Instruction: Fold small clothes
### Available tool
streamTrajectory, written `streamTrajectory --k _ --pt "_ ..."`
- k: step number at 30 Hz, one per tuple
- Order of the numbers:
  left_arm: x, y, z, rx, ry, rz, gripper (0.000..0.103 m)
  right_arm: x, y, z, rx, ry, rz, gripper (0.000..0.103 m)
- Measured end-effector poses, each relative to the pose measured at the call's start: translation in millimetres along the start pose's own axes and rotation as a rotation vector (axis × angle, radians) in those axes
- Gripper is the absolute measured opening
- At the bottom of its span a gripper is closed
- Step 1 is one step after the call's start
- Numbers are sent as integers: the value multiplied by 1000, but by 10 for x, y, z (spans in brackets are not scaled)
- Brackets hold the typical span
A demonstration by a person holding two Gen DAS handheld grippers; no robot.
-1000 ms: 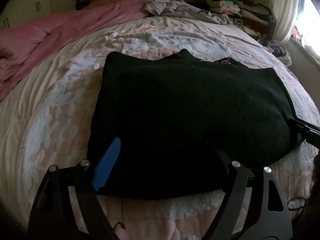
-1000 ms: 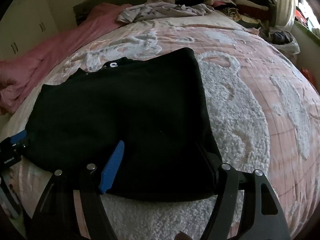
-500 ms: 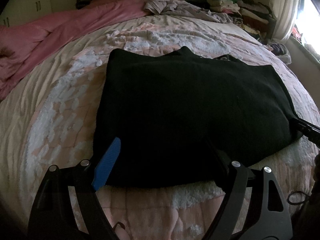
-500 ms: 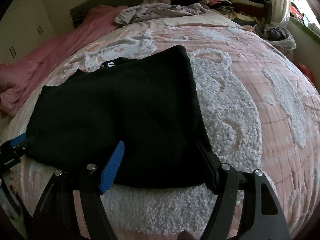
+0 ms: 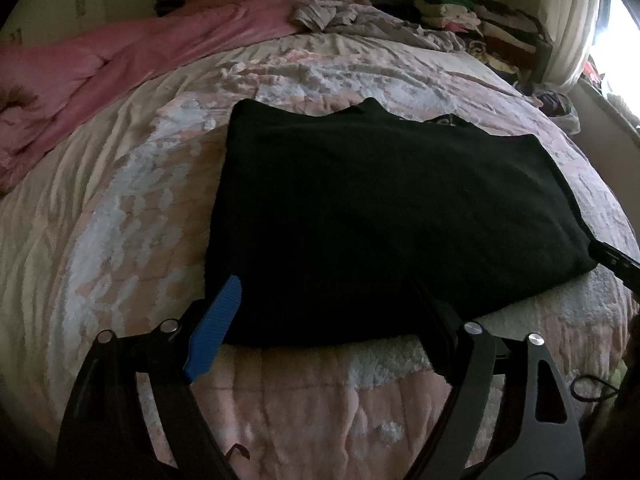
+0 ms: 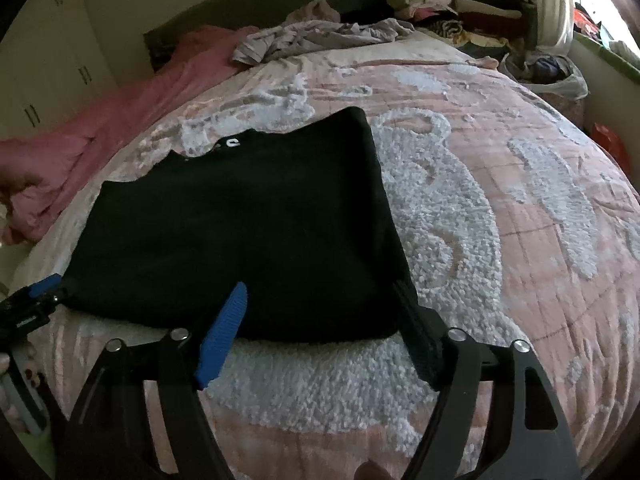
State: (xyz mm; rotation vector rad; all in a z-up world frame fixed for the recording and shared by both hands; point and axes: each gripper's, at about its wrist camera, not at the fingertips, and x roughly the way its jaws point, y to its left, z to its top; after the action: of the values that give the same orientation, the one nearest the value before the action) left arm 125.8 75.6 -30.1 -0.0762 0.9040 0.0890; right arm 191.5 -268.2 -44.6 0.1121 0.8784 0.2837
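Currently, as logged for this step, the garment (image 5: 384, 220) lay flat on the quilt (image 5: 120, 208), already folded into a broad black rectangle with its collar edge away from you and its near edge just ahead of both tools. Its long axis ran side to side across your front, so each gripper faced one near corner. You held the left gripper (image 5: 324, 308) over the near left corner, jaws wide and opening, with the blue pad (image 5: 218, 328) overlapping the cloth edge in view but nothing pinched. You held the right gripper (image 6: 320, 308) over the near right corner (image 6: 384, 320), jaws likewise wide and opening, clamping nothing. Whether either tool's tips touched the fabric could not be told. Neither hand was clearly nearer; both stood at the near edge. Judged from this layout, a further fold would have carried one short end across toward the other, along the long axis.
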Motion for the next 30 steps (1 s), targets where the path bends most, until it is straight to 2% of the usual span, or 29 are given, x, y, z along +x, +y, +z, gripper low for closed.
streamTrajectory --k 8,13,17,30 --pt "-162 70 -13 -12 -22 14 82 -203 102 -20 -17 -36 13 88" --pt "-256 113 0 -21 -32 16 87 -341 192 -47 -34 -54 22 96" --pt "-332 158 10 -32 -41 11 93 -447 332 -60 -63 -74 39 97" --pt "-523 393 106 -88 -93 30 93 -650 1023 -4 -206 -129 121 98"
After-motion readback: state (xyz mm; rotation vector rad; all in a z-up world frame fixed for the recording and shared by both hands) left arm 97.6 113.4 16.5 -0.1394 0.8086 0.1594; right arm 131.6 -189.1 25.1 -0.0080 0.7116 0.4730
